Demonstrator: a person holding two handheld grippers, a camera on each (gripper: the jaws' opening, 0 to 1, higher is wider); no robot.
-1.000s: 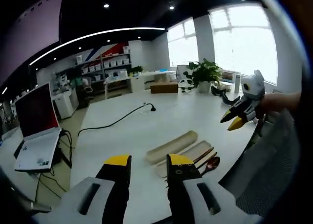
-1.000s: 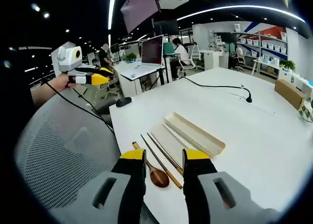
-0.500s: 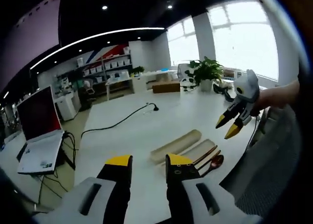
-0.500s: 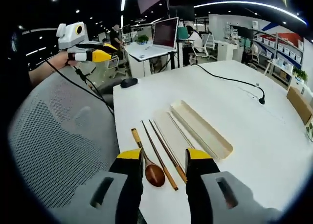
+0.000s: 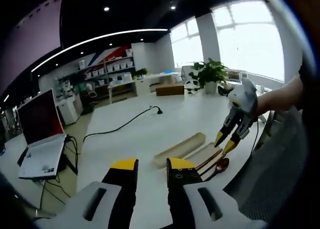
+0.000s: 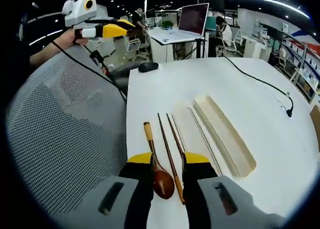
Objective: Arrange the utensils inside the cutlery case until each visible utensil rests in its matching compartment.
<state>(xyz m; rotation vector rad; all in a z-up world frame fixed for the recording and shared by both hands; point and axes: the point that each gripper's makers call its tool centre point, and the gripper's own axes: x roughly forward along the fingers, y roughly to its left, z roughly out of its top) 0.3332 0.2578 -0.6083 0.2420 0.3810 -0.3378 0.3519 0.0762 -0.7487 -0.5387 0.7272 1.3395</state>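
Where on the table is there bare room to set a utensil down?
Bare white table lies between the case and the mouse, and beyond the case up to the black cable. It is crowded at the near edge: spoon, chopsticks, right gripper.

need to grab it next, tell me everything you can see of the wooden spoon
The dark brown wooden spoon lies flat on the white table, outside the beige cutlery case. It has a glossy reddish-brown oval bowl and a lighter tan handle end pointing away. It lies beside the pair of brown chopsticks. The right gripper hovers over its bowl, jaws apart. The left gripper view shows it too.
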